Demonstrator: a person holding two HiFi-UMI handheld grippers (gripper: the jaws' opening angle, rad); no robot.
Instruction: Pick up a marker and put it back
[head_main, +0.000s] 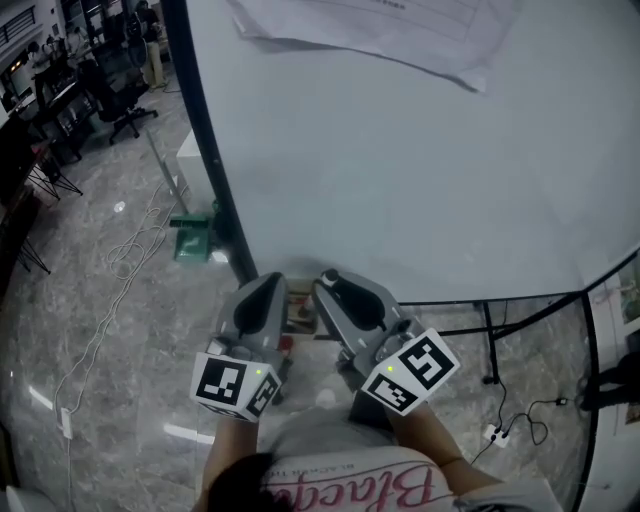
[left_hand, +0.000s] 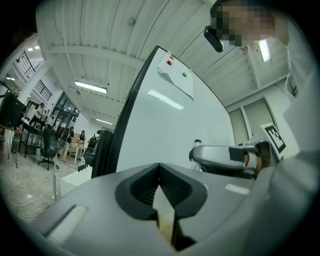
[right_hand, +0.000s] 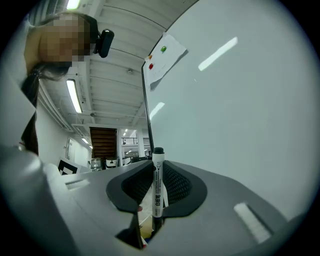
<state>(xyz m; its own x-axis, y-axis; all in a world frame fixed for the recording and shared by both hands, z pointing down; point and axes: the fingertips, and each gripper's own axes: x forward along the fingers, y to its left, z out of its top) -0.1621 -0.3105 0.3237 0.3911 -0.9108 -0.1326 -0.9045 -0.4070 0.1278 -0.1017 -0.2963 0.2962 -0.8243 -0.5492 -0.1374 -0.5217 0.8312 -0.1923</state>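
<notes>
The right gripper (right_hand: 156, 172) is clamped on 1 marker (right_hand: 158, 192). The marker stands upright between the 2 jaws. It has a white barrel with printed text and a black end uppermost, which projects just past the jaw tips. The left gripper (left_hand: 160, 172) is closed, jaws pressed together, with nothing between them. From the head view, both grippers are held side by side, near each other and close to the near edge of the whiteboard (head_main: 420, 170). A sheet of paper (head_main: 400, 30) is fixed to the far part of the whiteboard. A green object (head_main: 193, 238) sits on the marble floor (head_main: 120, 400) at left, just beside the whiteboard frame.
</notes>
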